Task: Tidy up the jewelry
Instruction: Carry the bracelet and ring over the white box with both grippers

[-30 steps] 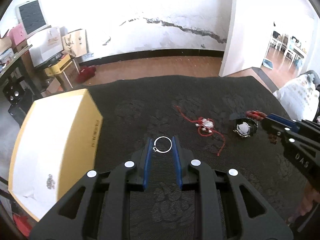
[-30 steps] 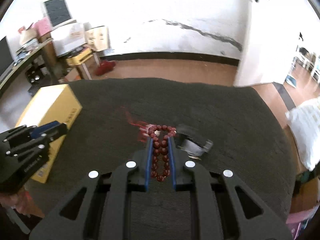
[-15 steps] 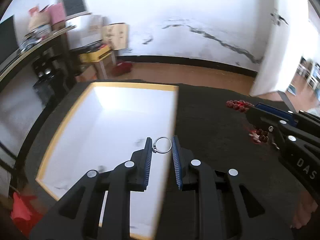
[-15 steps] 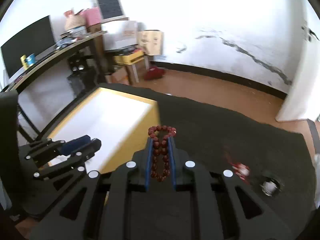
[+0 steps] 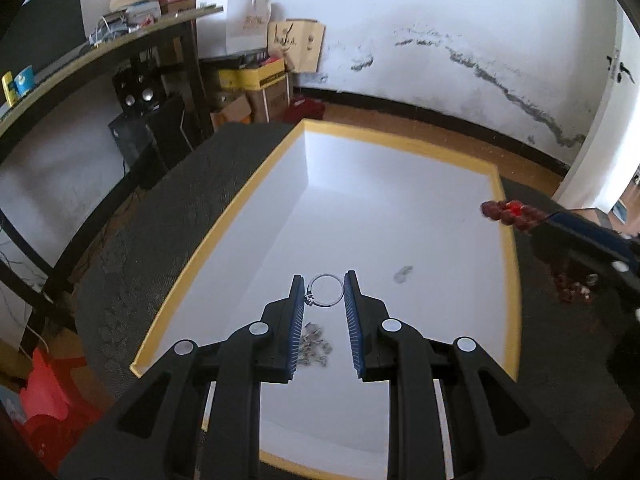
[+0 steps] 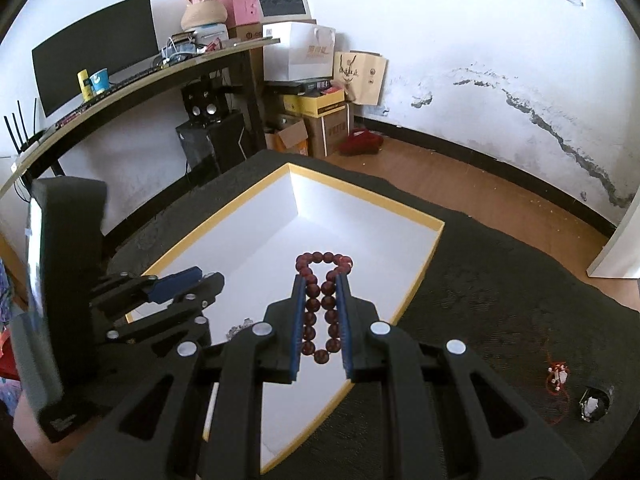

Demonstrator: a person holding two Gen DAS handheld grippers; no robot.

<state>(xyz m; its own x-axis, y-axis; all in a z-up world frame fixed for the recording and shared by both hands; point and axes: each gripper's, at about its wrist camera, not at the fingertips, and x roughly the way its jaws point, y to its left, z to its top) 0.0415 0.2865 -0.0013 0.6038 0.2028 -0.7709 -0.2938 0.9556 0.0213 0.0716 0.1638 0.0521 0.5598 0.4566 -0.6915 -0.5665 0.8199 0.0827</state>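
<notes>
Jewelry sits in both tongs above the box: the left gripper [image 5: 325, 285] pinches a thin silver ring [image 5: 326, 290] between its blue-padded fingertips, and the right gripper [image 6: 322, 280] is clamped on a bracelet of dark red round beads [image 6: 322, 308], whose loop sticks out past the tips. Both hang over the shallow open box with white inside and yellow rim [image 5: 508, 240] — on its floor lie a small silvery cluster [image 5: 316, 344] and a faint grey piece [image 5: 402, 273]. Outside the box, on the dark patterned cloth [image 6: 500, 280], lie a red cord charm [image 6: 558, 378] and a small dark round piece [image 6: 594, 404].
</notes>
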